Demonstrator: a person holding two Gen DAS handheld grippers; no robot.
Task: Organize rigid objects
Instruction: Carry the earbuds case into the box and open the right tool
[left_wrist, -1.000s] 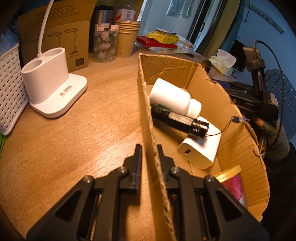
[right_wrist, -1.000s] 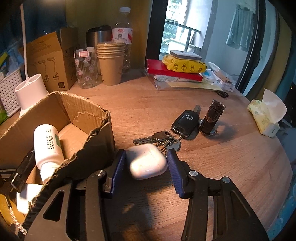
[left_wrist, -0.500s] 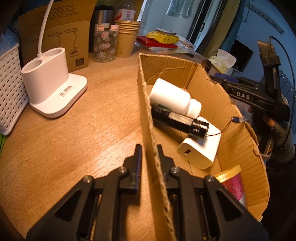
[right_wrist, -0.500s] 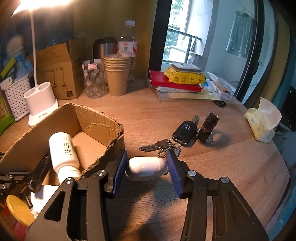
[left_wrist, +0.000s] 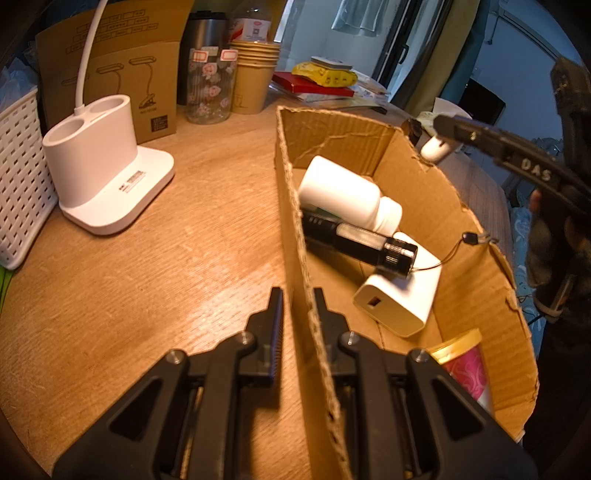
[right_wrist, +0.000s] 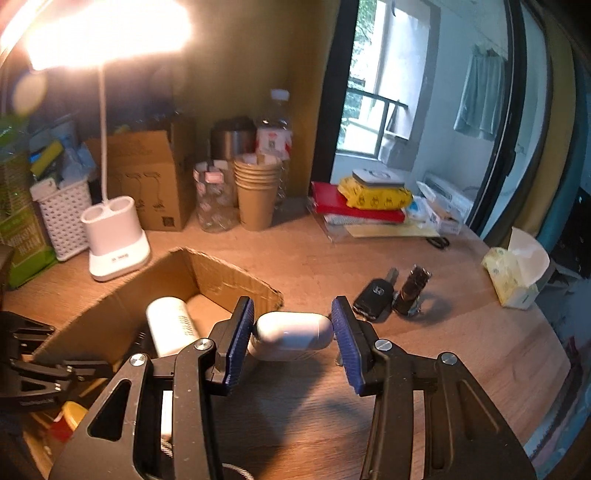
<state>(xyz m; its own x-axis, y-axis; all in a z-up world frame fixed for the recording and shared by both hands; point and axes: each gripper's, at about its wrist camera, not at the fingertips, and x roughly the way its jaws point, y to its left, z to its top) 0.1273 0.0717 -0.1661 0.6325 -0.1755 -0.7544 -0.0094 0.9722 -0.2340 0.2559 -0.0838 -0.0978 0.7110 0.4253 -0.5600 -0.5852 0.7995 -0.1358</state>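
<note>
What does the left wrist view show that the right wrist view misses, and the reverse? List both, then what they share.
Only the left wrist view: the black flashlight lying on the white charger, and the left gripper clamped on the cardboard box wall.

Only the right wrist view: the car key on the table and the lit lamp head.

Both: the box, the white bottle, and the earbud case held in the right gripper.

Both wrist views low over the table (left_wrist: 147, 280), facing the window end, sharing the cardboard box (left_wrist: 476, 258)
</note>
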